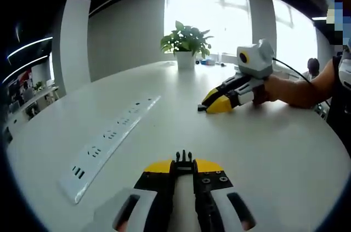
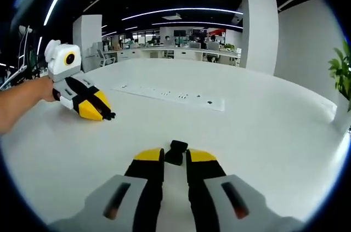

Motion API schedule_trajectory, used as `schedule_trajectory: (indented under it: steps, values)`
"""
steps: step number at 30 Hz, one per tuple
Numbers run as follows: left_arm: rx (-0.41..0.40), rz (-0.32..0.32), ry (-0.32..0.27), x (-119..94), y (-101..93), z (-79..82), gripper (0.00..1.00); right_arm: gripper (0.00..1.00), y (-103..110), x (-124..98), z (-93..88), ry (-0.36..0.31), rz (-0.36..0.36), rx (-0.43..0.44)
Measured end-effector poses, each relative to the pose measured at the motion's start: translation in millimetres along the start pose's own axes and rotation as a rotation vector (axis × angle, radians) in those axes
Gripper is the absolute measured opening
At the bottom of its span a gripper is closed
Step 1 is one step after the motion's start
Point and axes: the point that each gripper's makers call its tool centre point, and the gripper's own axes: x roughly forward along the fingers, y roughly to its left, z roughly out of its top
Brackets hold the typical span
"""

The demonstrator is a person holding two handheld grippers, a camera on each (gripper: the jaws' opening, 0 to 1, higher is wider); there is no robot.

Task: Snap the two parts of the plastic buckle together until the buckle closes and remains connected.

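The left hand-held gripper point(image 1: 184, 165) pinches the pronged buckle half point(image 1: 184, 158) low over the white desk point(image 1: 274, 144). The right hand-held gripper point(image 2: 175, 158) clamps the socket half point(image 2: 176, 152), well apart.

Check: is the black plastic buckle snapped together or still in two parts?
Two parts, apart. The left gripper pinches the pronged black buckle piece; the right gripper pinches the black socket piece, with white table between them.

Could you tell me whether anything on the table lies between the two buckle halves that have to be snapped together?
Nothing visible does. The pronged half in the left hand-held gripper and the socket half in the right hand-held gripper face each other across bare table.
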Motion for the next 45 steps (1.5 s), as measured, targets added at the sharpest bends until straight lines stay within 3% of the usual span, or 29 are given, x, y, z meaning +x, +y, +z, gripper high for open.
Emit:
schedule_trajectory:
  steps: [30, 37, 45]
  values:
    - [-0.004, -0.002, -0.006, -0.5, -0.3, -0.3, 0.11, 0.12, 4.1, -0.2, 1.2, -0.01, 0.034, -0.055]
    - [-0.005, -0.005, -0.01, -0.6, 1.4, -0.5, 0.11, 0.16, 0.3, -0.4, 0.3, 0.003, 0.007, -0.021]
    - [-0.004, -0.004, -0.012, -0.8, 0.7, -0.5, 0.11, 0.12, -4.8, -1.5, -0.9, 0.012, -0.029, -0.017]
